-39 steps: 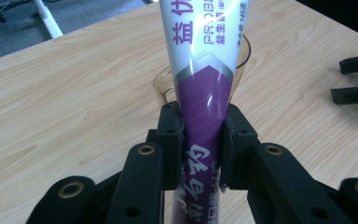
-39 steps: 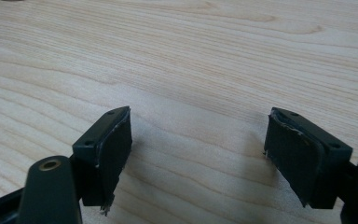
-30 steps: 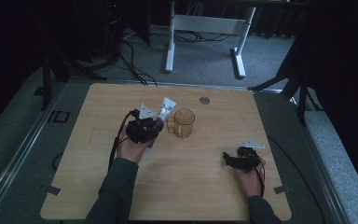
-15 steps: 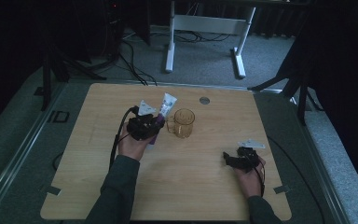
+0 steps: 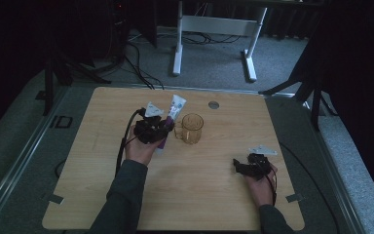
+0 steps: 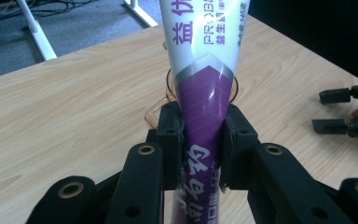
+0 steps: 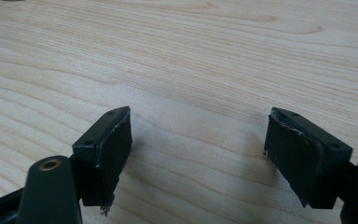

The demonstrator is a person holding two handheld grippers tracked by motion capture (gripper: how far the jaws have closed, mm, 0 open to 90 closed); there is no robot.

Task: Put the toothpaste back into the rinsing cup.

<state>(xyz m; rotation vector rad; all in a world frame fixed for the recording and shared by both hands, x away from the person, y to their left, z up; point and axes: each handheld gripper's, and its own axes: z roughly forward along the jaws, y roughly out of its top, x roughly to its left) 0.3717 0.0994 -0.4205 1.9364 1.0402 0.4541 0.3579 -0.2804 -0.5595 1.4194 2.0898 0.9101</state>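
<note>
Tube (image 5: 173, 113) just left of mug (image 5: 191, 128), on table (image 5: 97, 161)

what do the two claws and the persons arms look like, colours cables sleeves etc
Both claws, left claw and right claw, are black, built of jointed links with brass-coloured rivets and flat, blocky pads whose lining is frayed at the edges. Each carries a pale grey three-cornered plate on top and trails a black cable. The person wears dark grey long sleeves.

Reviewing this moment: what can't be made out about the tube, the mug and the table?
- White-and-purple plastic tube: cap end cut off by the left gripper view's bottom edge, behind the left gripper.
- Clear amber glass mug: contents too small in the high view; the tube hides it in the left gripper view.
- Small grey disc: too small to identify.
</note>
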